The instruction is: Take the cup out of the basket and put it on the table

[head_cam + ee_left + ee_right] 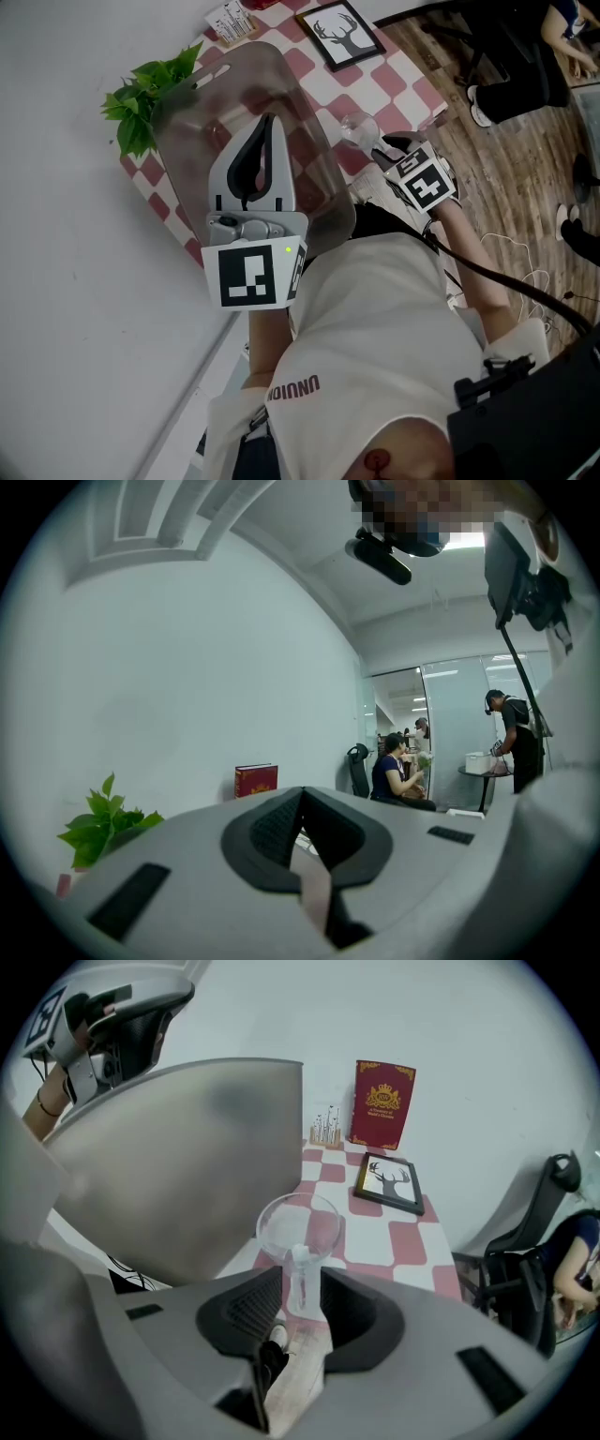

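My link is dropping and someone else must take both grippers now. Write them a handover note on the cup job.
Left gripper: shut, apparently on the rim of the translucent basket.
Right gripper: open; the cup's stem stands between the jaws, pads not pressing.
Cup: clear stemmed glass, upright on the checkered table, near its edge, outside the basket.
Done: cup out of the basket and set down.
Left: back the right gripper away without knocking the stem; probably set the basket down.
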